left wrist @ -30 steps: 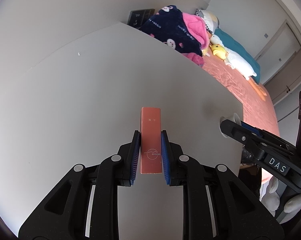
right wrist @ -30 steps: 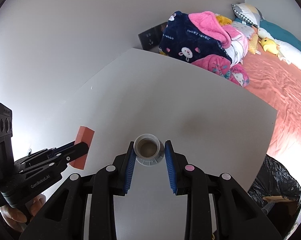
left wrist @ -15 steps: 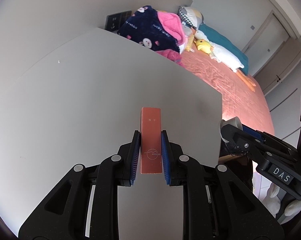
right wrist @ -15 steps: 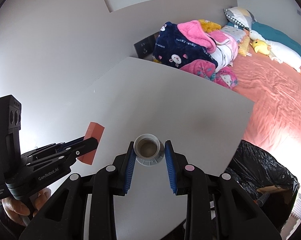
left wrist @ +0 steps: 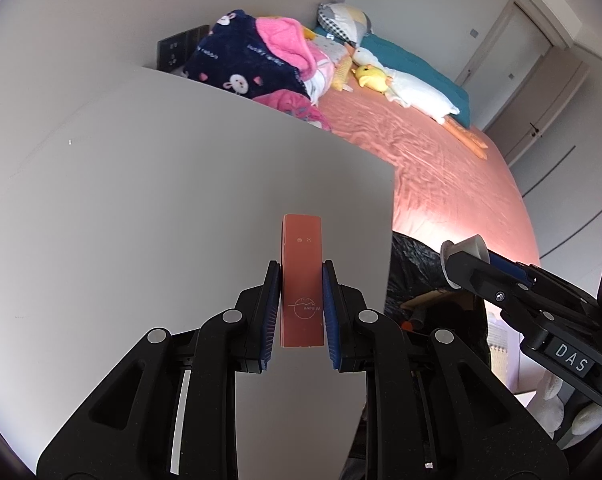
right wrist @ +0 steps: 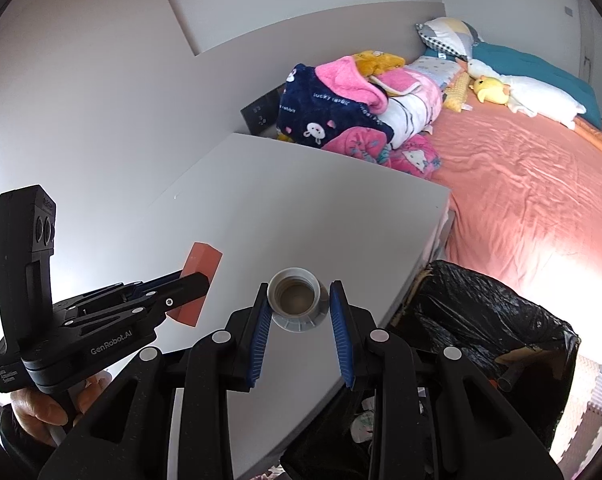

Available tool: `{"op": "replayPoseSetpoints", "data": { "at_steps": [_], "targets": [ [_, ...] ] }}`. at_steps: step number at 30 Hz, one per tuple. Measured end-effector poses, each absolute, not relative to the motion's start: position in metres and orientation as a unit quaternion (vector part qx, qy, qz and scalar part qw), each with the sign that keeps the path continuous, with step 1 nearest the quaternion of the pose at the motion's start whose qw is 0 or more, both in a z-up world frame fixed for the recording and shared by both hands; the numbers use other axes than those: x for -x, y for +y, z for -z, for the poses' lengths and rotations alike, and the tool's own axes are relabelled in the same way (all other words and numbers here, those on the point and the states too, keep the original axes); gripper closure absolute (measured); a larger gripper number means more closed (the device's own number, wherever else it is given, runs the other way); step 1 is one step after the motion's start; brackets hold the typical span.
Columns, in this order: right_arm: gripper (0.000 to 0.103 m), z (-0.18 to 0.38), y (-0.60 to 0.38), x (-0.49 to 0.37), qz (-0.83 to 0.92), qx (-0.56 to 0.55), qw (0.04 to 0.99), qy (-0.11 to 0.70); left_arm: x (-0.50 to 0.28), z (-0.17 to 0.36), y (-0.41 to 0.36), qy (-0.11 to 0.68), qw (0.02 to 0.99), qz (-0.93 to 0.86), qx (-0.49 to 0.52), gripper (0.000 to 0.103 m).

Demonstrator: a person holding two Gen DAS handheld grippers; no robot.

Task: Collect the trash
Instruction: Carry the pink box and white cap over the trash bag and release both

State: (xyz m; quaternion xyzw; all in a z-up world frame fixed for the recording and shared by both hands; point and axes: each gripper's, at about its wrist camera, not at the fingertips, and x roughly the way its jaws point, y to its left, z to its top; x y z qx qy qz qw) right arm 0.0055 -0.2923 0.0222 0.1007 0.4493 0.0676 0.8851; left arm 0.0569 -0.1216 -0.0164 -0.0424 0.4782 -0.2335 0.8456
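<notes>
My left gripper (left wrist: 301, 276) is shut on a slim orange-red box (left wrist: 302, 280), held above the white table (left wrist: 161, 208). The box also shows in the right wrist view (right wrist: 199, 280), in the left gripper (right wrist: 195, 282). My right gripper (right wrist: 297, 300) is shut on a small white bottle (right wrist: 295, 300), its open mouth facing the camera, above the table's right part (right wrist: 301, 216). The right gripper (left wrist: 467, 264) with the bottle (left wrist: 467, 245) shows at the right of the left wrist view. A bin lined with a black trash bag (right wrist: 489, 320) stands beside the table's right edge.
A bed with an orange sheet (right wrist: 521, 184) lies beyond the table, with piled blankets (right wrist: 341, 112) and plush toys (left wrist: 405, 88). The bag (left wrist: 417, 264) holds some trash. A dark wall panel (right wrist: 261, 114) is behind the table. A door (left wrist: 513, 64) is at the far right.
Both grippers have moved right across the table with their loads still held. The table's right edge and the black bag have come into view much closer.
</notes>
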Motion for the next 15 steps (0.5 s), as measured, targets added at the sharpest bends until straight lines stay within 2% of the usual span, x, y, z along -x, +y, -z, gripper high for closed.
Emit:
{"op": "replayPoseSetpoints", "data": {
  "at_steps": [15],
  "targets": [
    [0.072, -0.040, -0.347, 0.029, -0.019, -0.129, 0.897, 0.423, -0.041, 0.010, -0.176, 0.475, 0.832, 0.284, 0.017, 0.083]
  ]
}}
